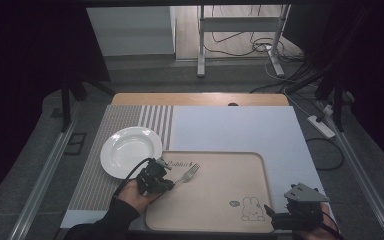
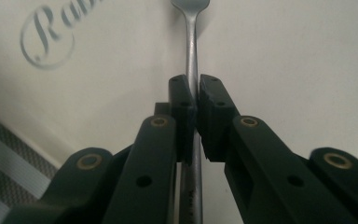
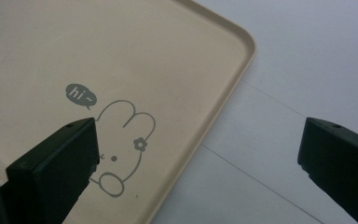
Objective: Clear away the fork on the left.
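A metal fork (image 1: 187,174) hangs over the left part of the beige tray (image 1: 215,205), tines pointing up and right. My left gripper (image 1: 167,182) is shut on the fork's handle (image 2: 192,70), the pads pinching it from both sides. In the left gripper view the fork's neck runs up toward the top edge over the tray's "Rabbit" lettering (image 2: 51,32). My right gripper (image 1: 275,212) sits at the tray's near right corner, jaws wide open with nothing between them. Its view looks down on the tray's rabbit drawing (image 3: 121,144) and the tray rim (image 3: 242,60).
A white plate (image 1: 130,150) rests on the striped grey placemat (image 1: 102,165) left of the tray. A pale sheet (image 1: 240,130) covers the table under the tray. Beyond the table are stand legs (image 1: 200,45) and cables (image 1: 300,75) on the floor.
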